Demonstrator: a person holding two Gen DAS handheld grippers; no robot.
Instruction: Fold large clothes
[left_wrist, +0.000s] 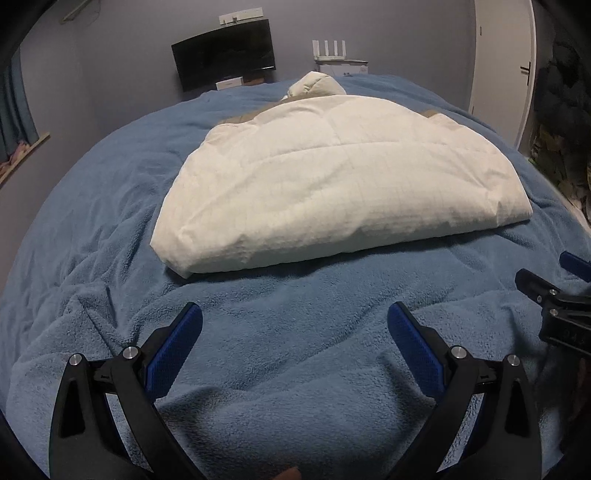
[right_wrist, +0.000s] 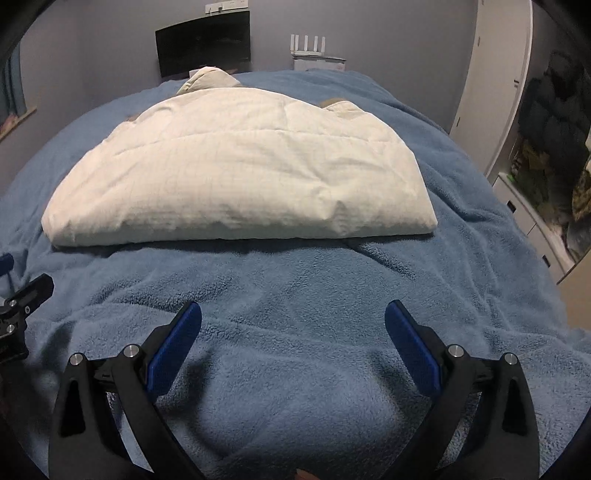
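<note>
A large cream-white padded garment (left_wrist: 332, 177) lies folded into a thick rectangle on the blue fleece blanket (left_wrist: 288, 306), with a rolled hood or collar at its far end. It also shows in the right wrist view (right_wrist: 243, 177). My left gripper (left_wrist: 294, 321) is open and empty, hovering over the blanket just short of the garment's near edge. My right gripper (right_wrist: 293, 319) is open and empty too, also short of the near edge. Each gripper shows at the edge of the other's view: the right one at the right (left_wrist: 554, 302), the left one at the left (right_wrist: 18, 306).
The blue blanket (right_wrist: 314, 295) covers the whole bed. A dark monitor (left_wrist: 225, 53) and a white router (left_wrist: 332, 51) stand beyond the bed's far end. A white wardrobe (right_wrist: 495, 85) and a cluttered shelf (right_wrist: 554, 155) are on the right.
</note>
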